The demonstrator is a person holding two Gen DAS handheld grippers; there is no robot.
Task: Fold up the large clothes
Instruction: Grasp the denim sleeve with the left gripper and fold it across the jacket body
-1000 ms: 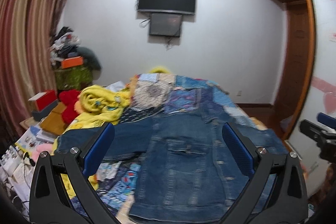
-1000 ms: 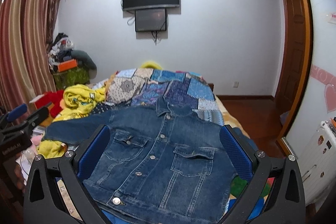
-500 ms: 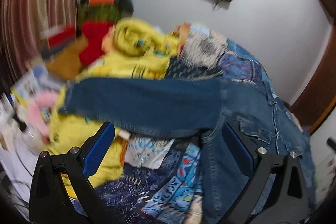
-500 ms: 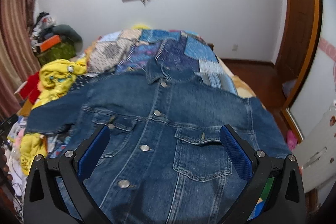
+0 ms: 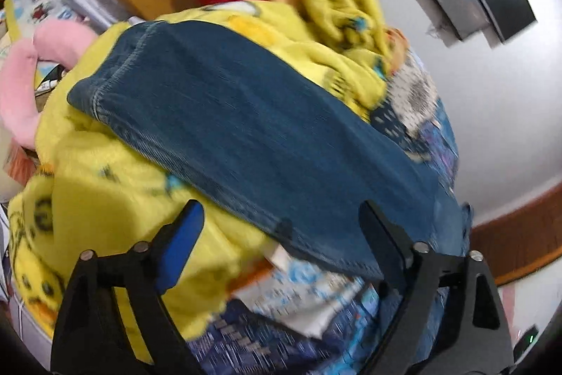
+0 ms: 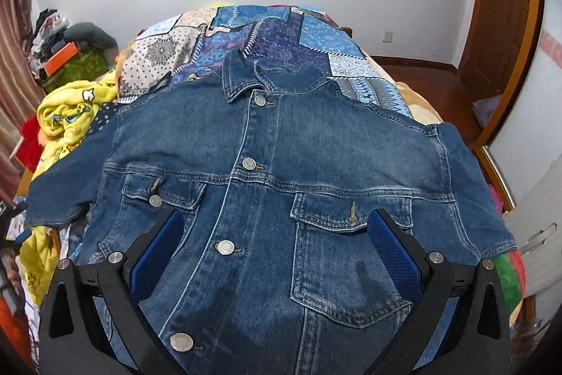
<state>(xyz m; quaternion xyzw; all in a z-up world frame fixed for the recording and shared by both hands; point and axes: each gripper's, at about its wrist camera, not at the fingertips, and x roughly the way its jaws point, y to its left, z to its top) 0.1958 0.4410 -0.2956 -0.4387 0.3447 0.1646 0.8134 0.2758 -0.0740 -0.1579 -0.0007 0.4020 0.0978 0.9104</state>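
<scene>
Denim jacket [image 6: 281, 185] lies flat, front up and buttoned, on the patchwork quilt [image 6: 277, 34], right under the right tongs [image 6: 274, 245], which are released and spread wide over its pockets, not gripping. Left tongs [image 5: 281, 224] are closing, nothing pinched; the jacket sleeve [image 5: 246, 136] lies just ahead of the tips, on the yellow blanket [image 5: 105, 199].

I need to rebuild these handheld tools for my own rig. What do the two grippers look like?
Both match: the left gripper and right gripper each have two black angular fingers with triangular cut-outs and silver round screw heads, tipped with blue pads, finely dimpled where seen sharply. No cables, markings, hands or sleeves show.
</scene>
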